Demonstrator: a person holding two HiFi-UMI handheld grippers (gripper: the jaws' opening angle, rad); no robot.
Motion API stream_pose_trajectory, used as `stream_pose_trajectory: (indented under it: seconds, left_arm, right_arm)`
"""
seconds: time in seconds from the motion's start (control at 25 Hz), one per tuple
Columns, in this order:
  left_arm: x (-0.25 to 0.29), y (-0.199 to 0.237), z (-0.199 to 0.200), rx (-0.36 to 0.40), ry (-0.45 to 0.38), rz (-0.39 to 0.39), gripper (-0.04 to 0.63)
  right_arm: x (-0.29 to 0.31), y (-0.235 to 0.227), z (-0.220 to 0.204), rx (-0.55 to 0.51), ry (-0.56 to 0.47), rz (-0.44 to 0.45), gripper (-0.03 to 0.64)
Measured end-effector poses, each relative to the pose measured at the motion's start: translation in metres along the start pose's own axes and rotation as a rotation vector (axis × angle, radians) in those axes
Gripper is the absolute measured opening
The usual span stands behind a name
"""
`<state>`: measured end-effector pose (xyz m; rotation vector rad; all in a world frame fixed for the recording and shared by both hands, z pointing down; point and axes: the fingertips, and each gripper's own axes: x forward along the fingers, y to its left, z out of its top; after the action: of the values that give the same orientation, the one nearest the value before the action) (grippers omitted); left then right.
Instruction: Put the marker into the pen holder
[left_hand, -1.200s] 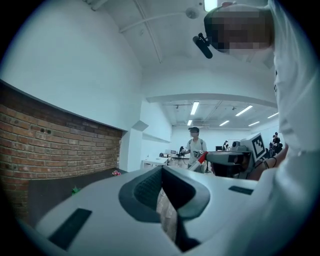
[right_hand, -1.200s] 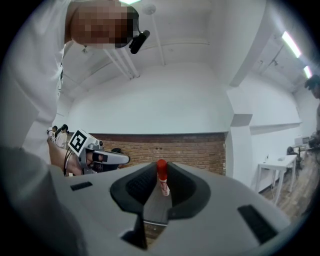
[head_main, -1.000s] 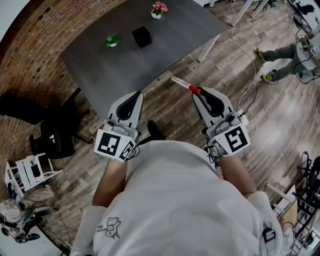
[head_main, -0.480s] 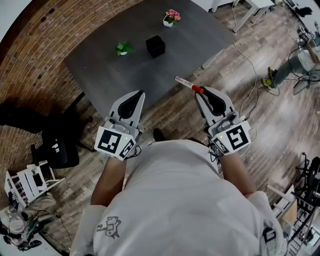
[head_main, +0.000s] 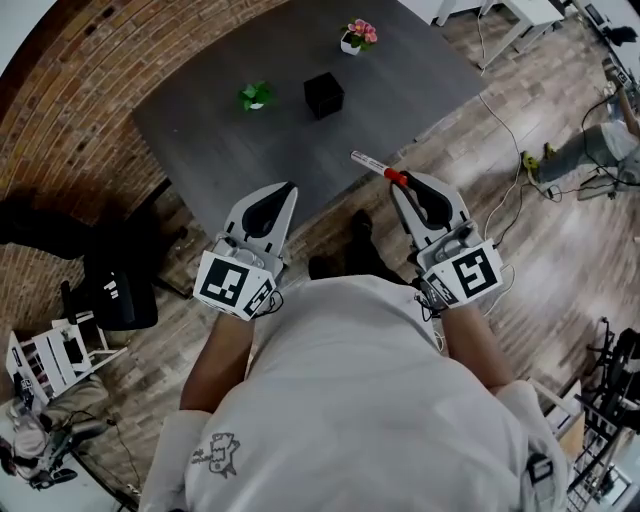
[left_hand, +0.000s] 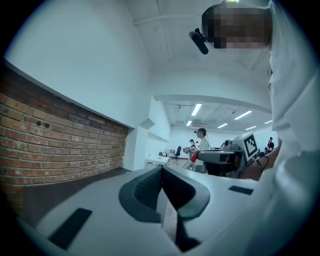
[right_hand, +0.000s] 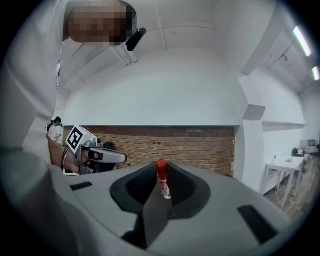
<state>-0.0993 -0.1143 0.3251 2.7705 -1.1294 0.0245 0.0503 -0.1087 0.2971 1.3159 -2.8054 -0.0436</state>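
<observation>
My right gripper (head_main: 401, 184) is shut on a marker (head_main: 368, 163) with a white barrel and a red cap. It holds the marker at the cap end, and the barrel sticks out over the near edge of the grey table (head_main: 220, 150). In the right gripper view the marker (right_hand: 162, 179) stands upright between the jaws of the right gripper (right_hand: 161, 189). The pen holder (head_main: 323, 95), a black cube-shaped cup, stands far ahead on the table. My left gripper (head_main: 289, 189) hovers shut and empty at the table's near edge; the left gripper view shows the left gripper (left_hand: 163, 172) with its pads together.
A small green plant (head_main: 255, 96) stands left of the holder, and a pink flower pot (head_main: 357, 37) at the far corner. A black chair (head_main: 112, 290) and white rack (head_main: 50, 355) are on the left floor. Cables (head_main: 500, 110) and someone's legs (head_main: 590, 150) lie right.
The table, holder and plants have slid nearer and to the right in the head view as I moved towards the table. Both grippers kept their pose, and the marker stays gripped.
</observation>
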Motion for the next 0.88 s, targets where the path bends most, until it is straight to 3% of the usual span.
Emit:
stream_pose_trajectory:
  seconds: [0.6, 0.88]
  left_arm:
    - [0.063, 0.05, -0.018, -0.055, 0.048, 0.168, 0.011]
    - [0.105, 0.068, -0.037, -0.071, 0.094, 0.196, 0.011]
  right_arm:
    - [0.086, -0.073, -0.032, 0.013, 0.043, 0.178, 0.066]
    - [0.12, -0.114, -0.054, 0.026, 0.084, 0.225, 0.066]
